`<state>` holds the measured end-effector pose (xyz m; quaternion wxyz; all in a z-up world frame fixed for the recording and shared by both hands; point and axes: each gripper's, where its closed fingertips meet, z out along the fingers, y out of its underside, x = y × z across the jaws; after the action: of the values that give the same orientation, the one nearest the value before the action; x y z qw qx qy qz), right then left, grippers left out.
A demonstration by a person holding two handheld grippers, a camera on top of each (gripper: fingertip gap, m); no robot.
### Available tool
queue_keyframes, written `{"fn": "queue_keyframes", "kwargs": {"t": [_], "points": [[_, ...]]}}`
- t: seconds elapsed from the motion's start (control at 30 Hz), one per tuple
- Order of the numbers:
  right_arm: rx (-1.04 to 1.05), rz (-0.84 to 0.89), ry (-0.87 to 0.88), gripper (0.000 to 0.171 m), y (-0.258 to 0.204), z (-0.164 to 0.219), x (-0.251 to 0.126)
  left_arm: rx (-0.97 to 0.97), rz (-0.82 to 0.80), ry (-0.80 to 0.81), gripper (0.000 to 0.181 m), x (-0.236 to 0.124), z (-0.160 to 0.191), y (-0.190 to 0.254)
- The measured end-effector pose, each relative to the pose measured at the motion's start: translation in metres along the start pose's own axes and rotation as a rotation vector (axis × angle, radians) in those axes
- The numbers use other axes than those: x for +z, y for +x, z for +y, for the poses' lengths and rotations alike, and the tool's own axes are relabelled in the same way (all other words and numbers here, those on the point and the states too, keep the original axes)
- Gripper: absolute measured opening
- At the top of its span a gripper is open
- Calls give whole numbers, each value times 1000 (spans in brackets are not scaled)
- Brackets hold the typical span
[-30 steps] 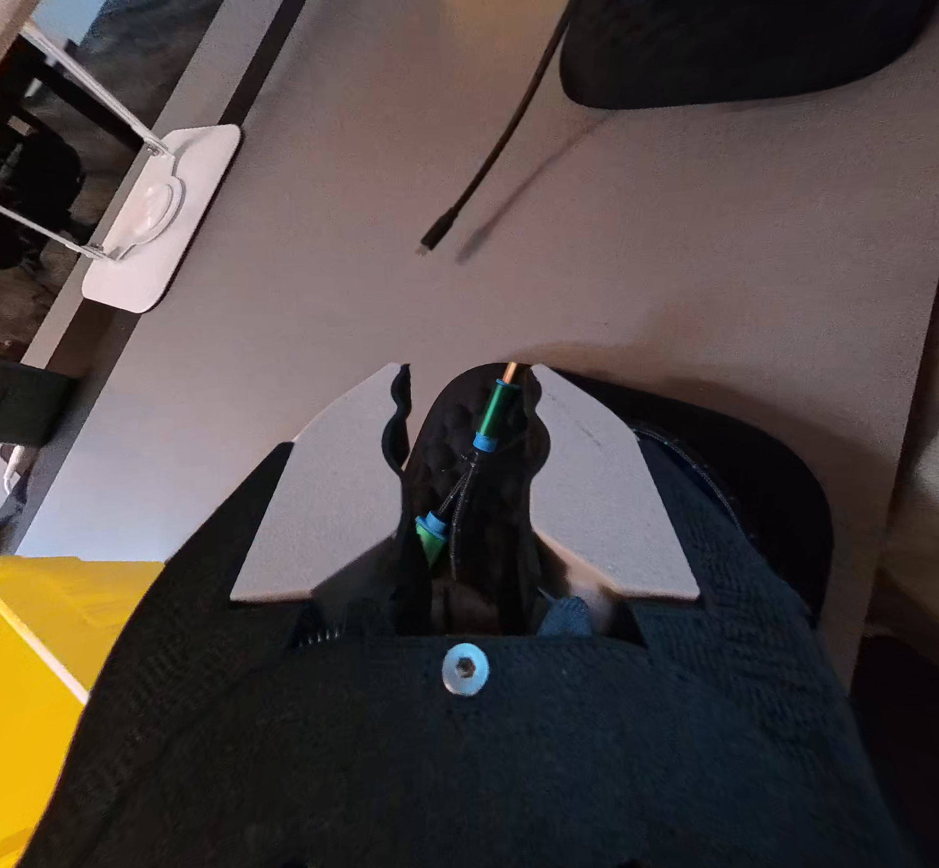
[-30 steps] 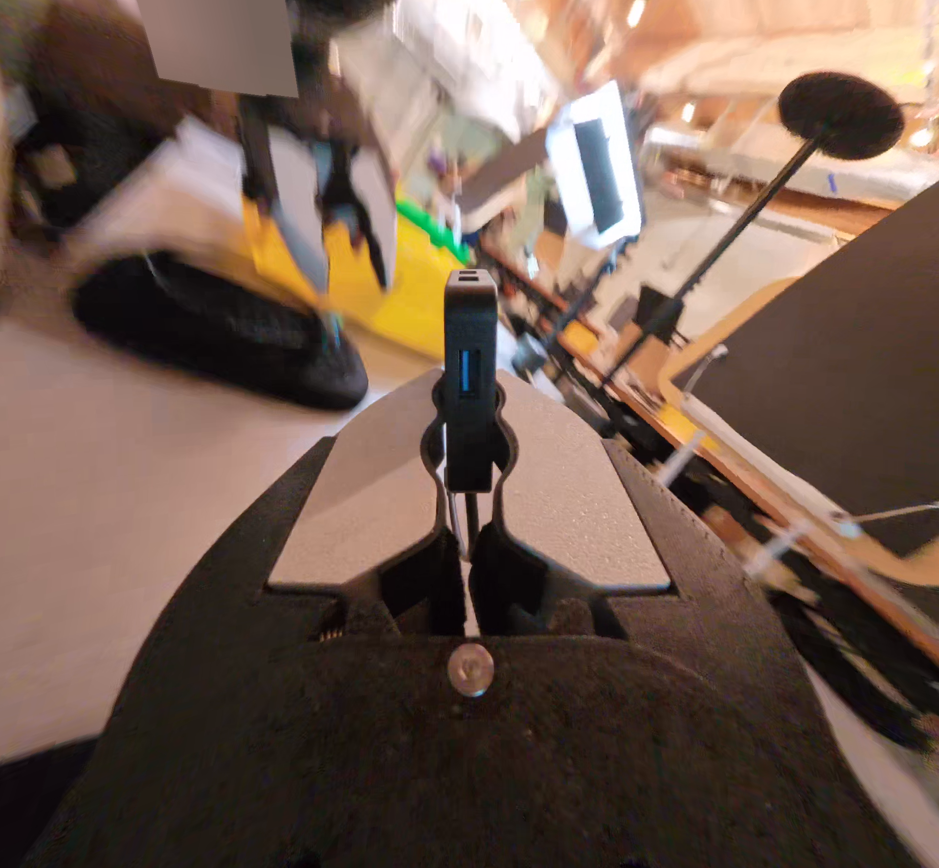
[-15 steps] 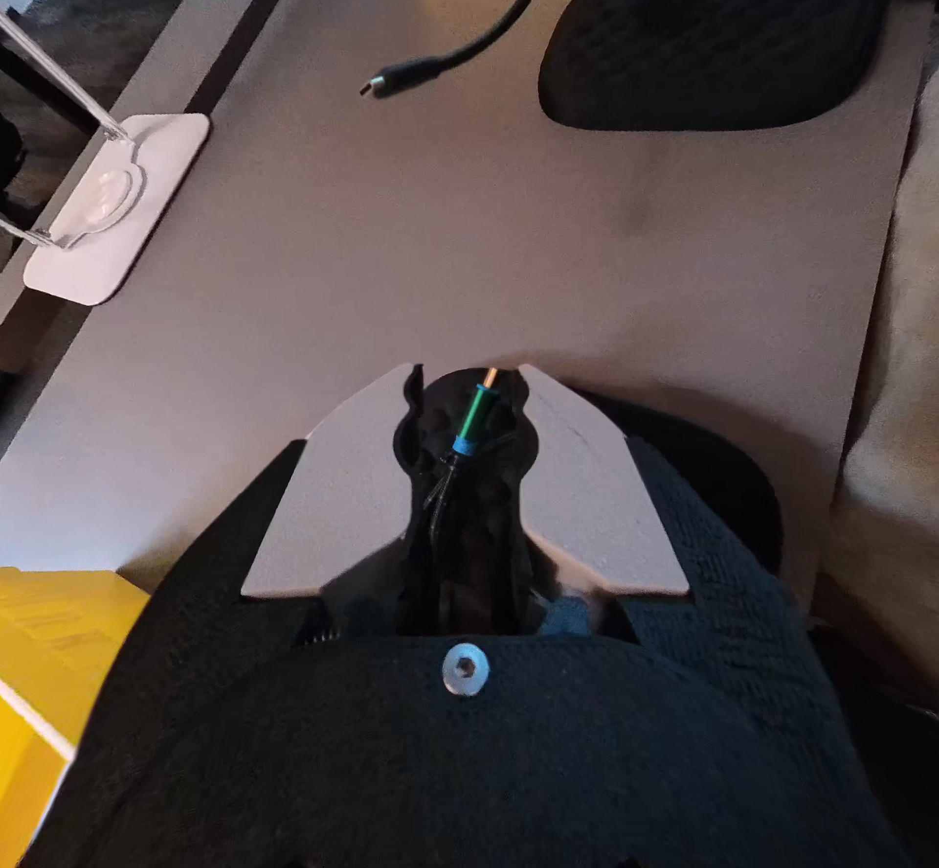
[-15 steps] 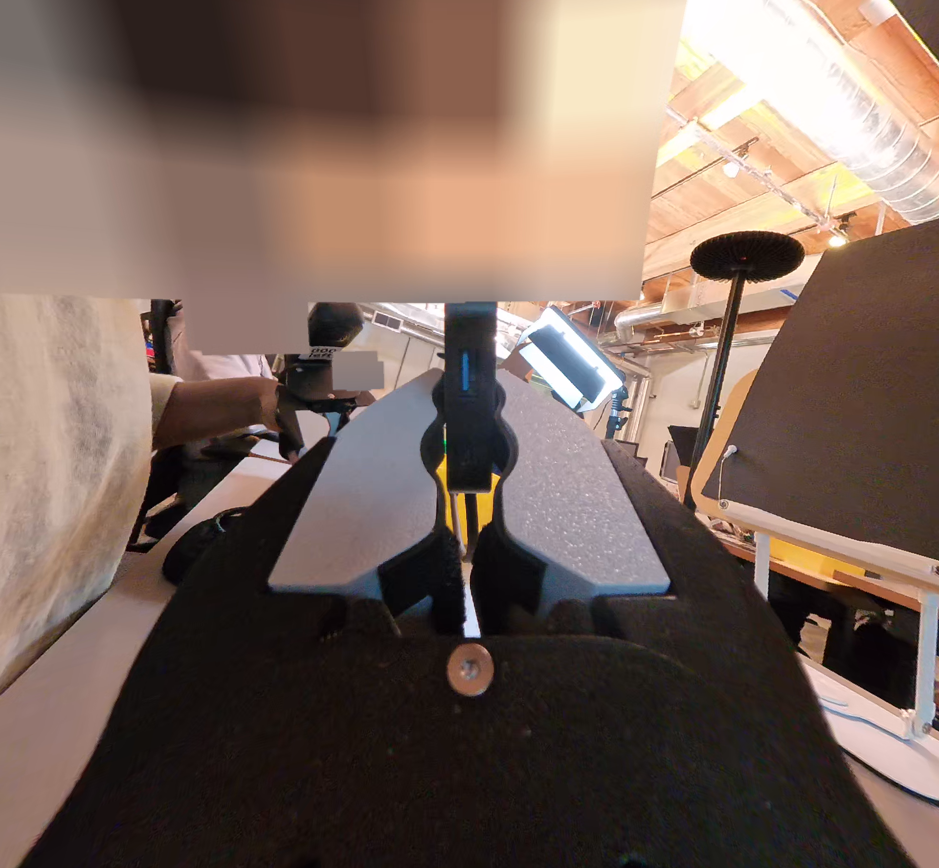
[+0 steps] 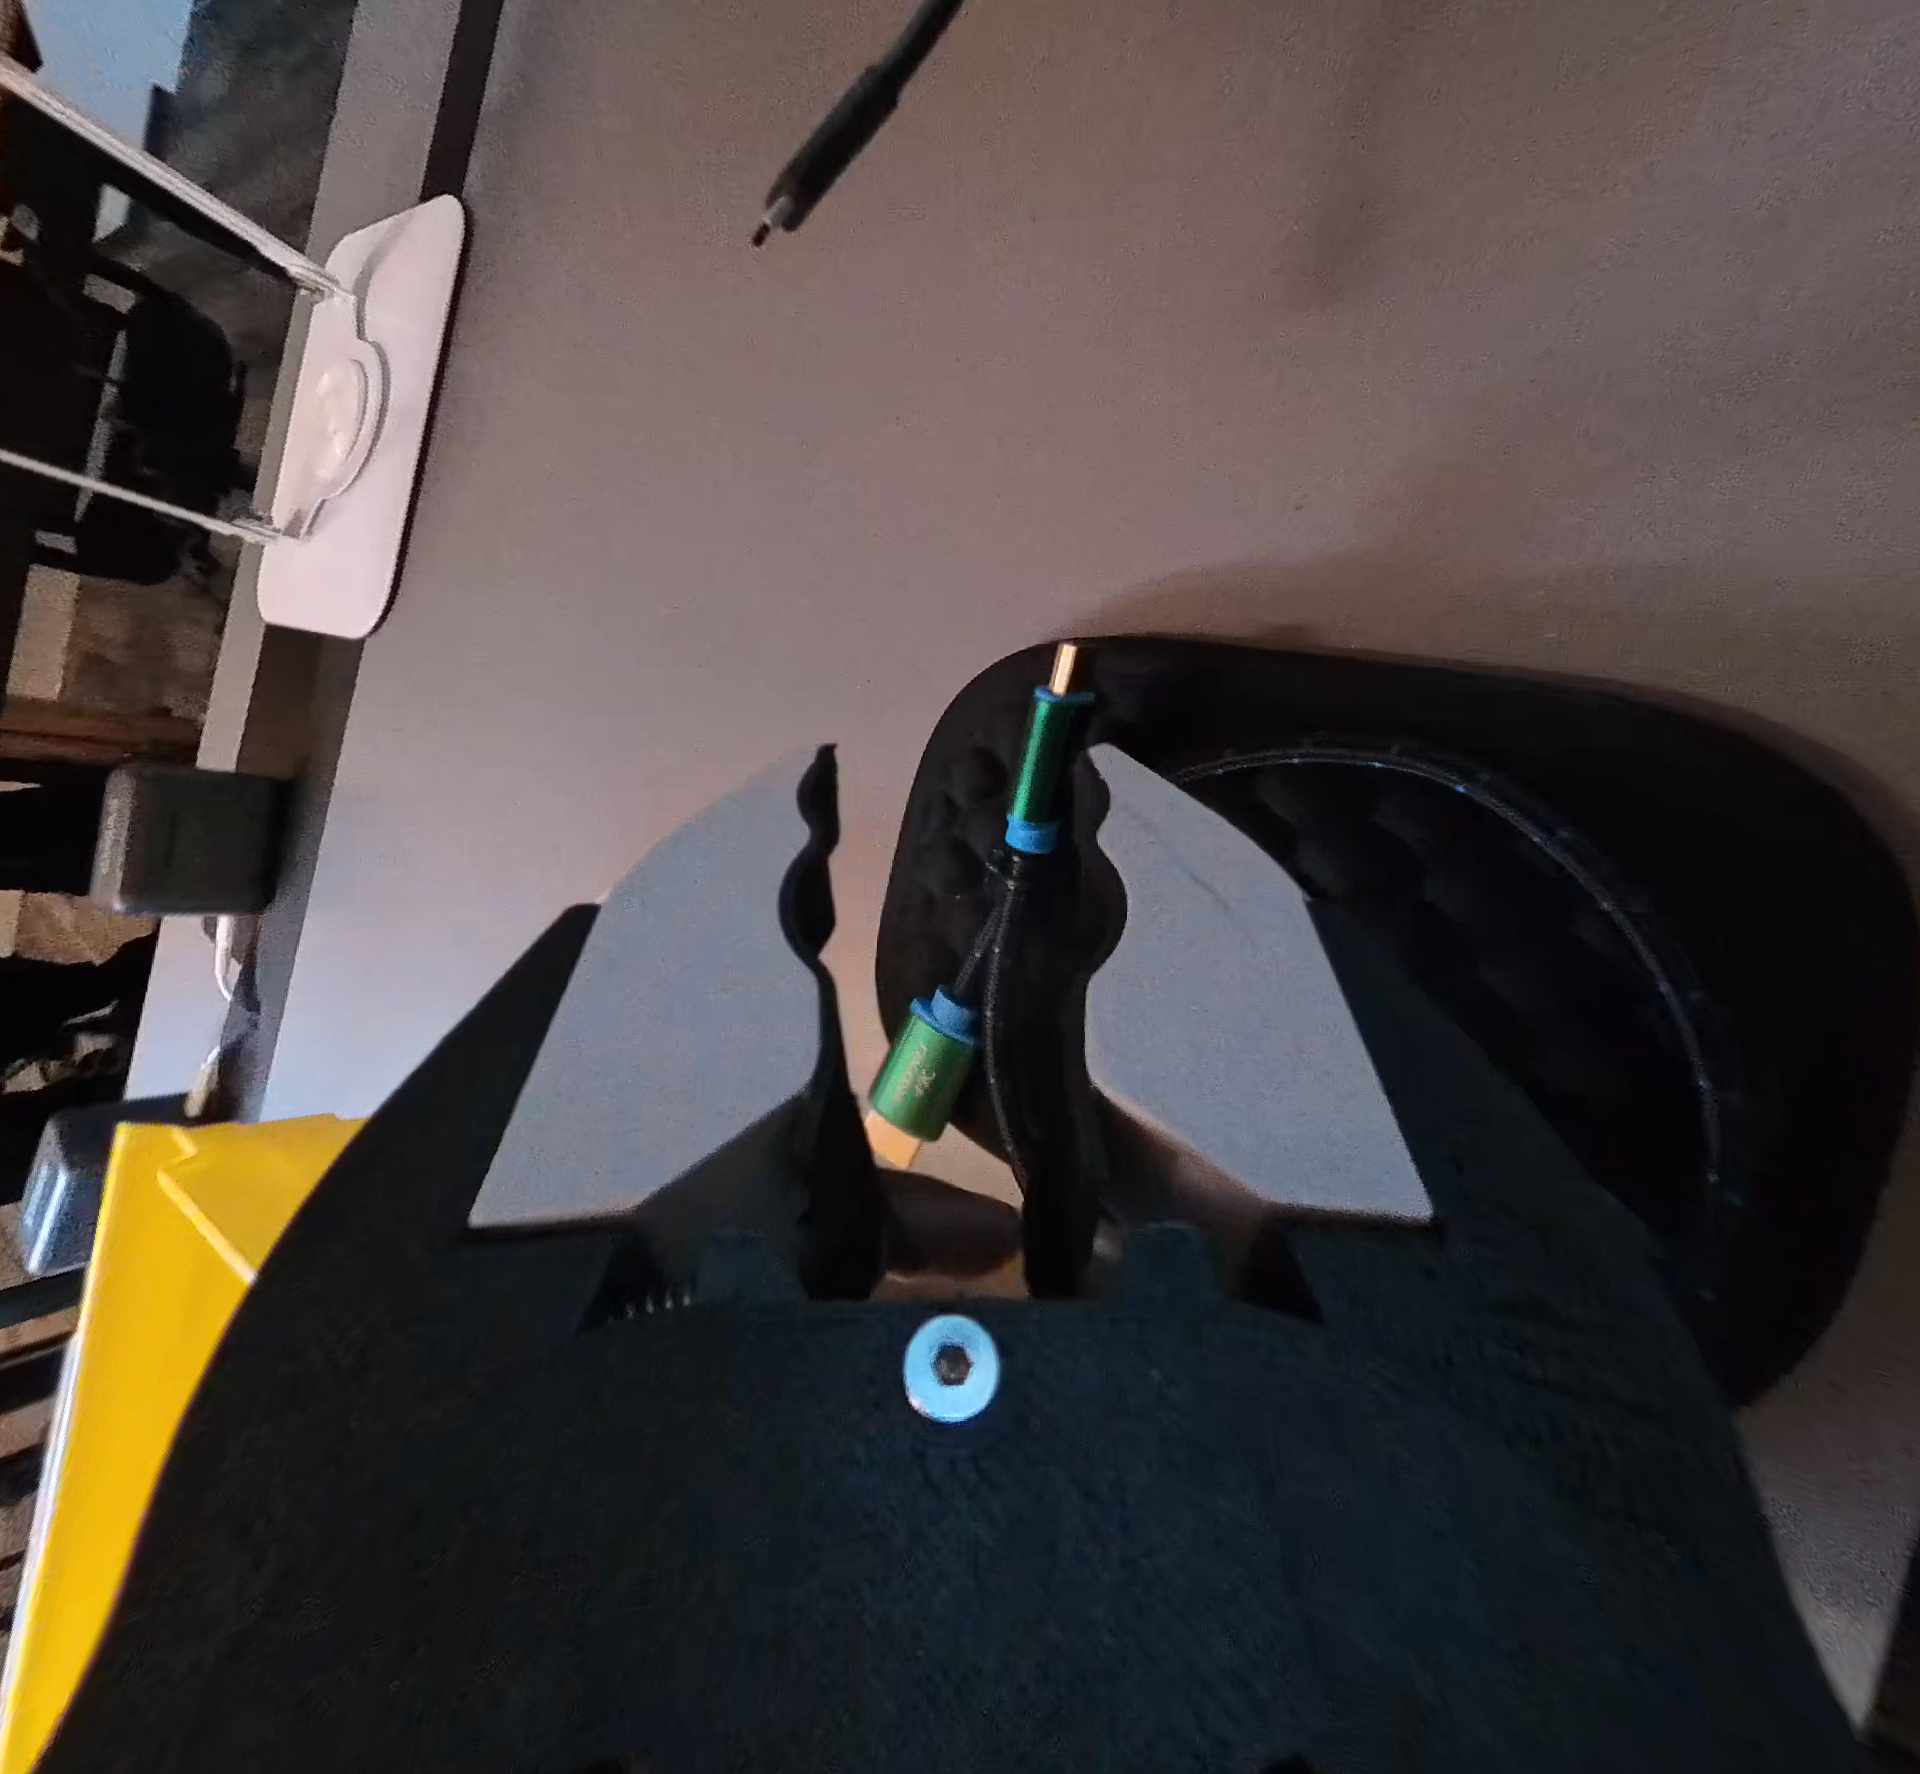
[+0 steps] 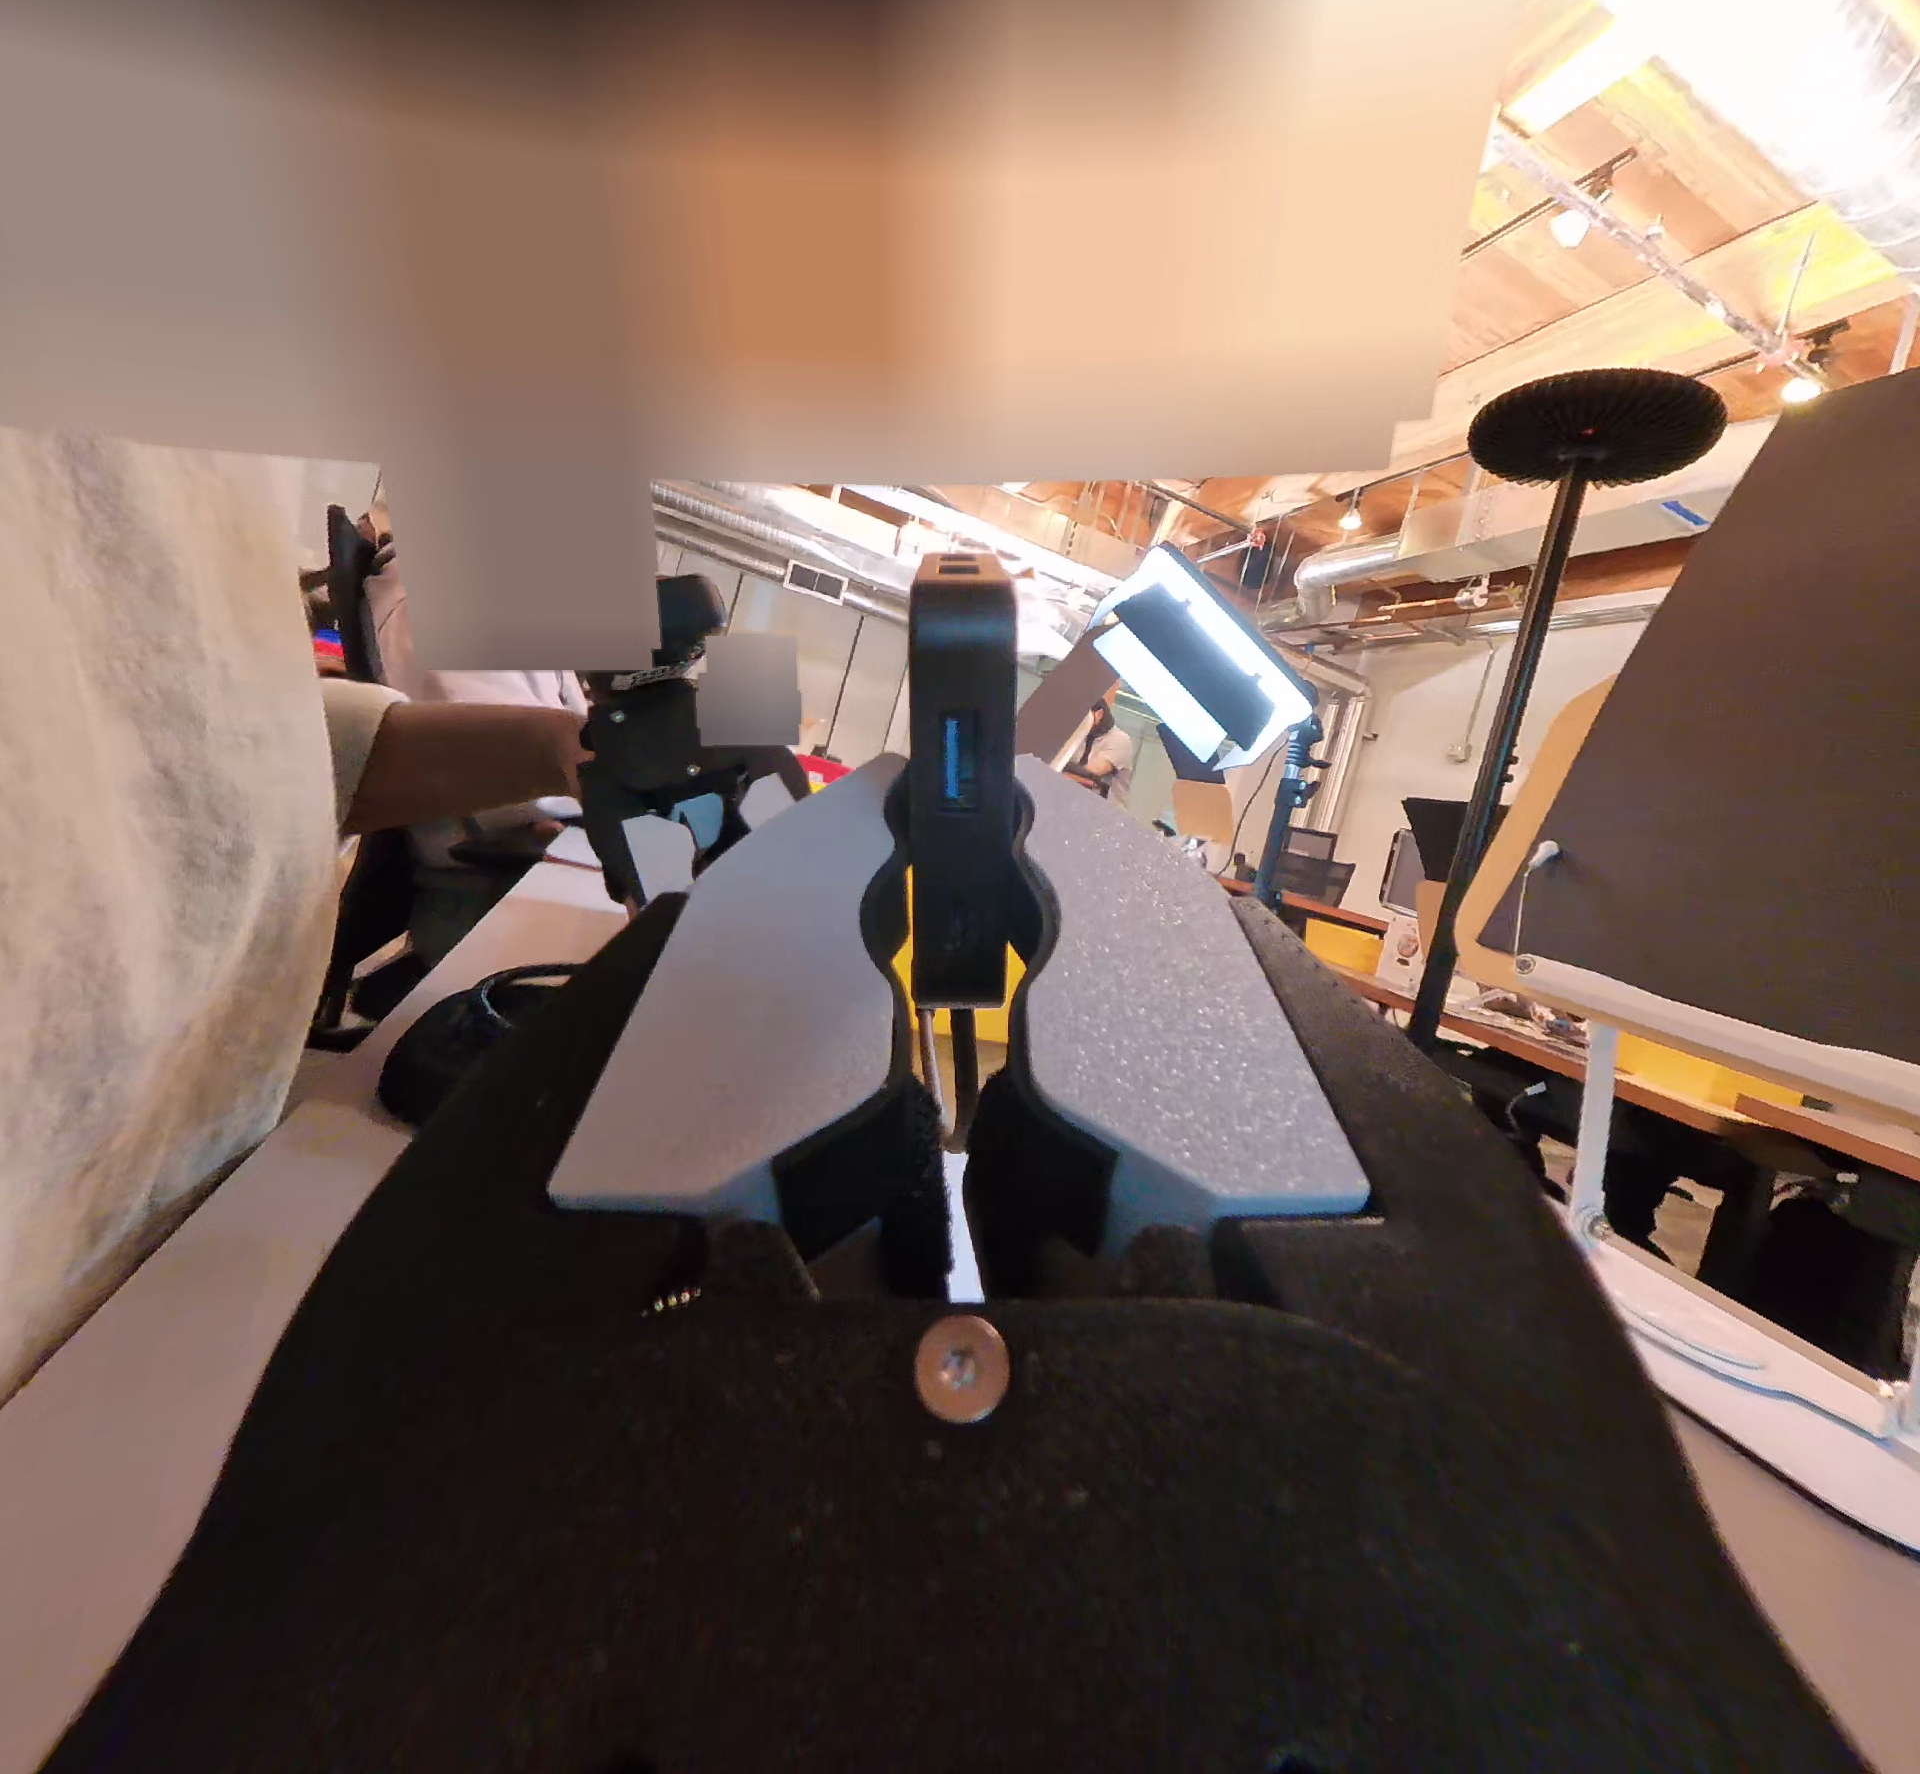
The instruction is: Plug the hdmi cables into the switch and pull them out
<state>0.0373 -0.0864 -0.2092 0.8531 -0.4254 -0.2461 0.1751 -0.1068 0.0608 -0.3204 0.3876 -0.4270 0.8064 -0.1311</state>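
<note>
In the left wrist view my left gripper (image 5: 961, 774) is open and hovers over a black padded case (image 5: 1455, 945) on the grey table (image 5: 1039, 436). An HDMI cable lies on the case with two green plugs, one (image 5: 1047, 758) between my fingertips and the other (image 5: 920, 1075) nearer the palm. Neither finger touches them. In the right wrist view my right gripper (image 6: 961, 789) is shut on a black switch (image 6: 961, 654) with a blue port, held upright above the table. The switch's black cable end (image 5: 831, 155) dangles above the table in the left wrist view.
A white stand base (image 5: 353, 415) sits at the table's left edge, a yellow box (image 5: 135, 1309) at the near left. A second black case (image 6: 457, 1028) lies on the table. My left gripper (image 6: 665, 789) shows far off, held by a hand. A black board on a white stand (image 6: 1714, 737) is at the right. The gap from one gripper's tips to the other's is roughly 25 cm.
The left gripper has shifted over the case, so the second green plug shows again. The dangling black cable end has swung nearer. The right gripper still holds the switch.
</note>
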Motion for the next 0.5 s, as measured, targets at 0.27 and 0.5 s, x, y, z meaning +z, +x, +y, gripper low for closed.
{"fn": "queue_keyframes", "kwargs": {"t": [0.27,0.5], "points": [[-45,-6,-78,14,-3,11,3,-22,12,-19,43,10,14,5],[-32,-19,-89,14,-4,14,4,-420,249,160,28,27,24,18]]}}
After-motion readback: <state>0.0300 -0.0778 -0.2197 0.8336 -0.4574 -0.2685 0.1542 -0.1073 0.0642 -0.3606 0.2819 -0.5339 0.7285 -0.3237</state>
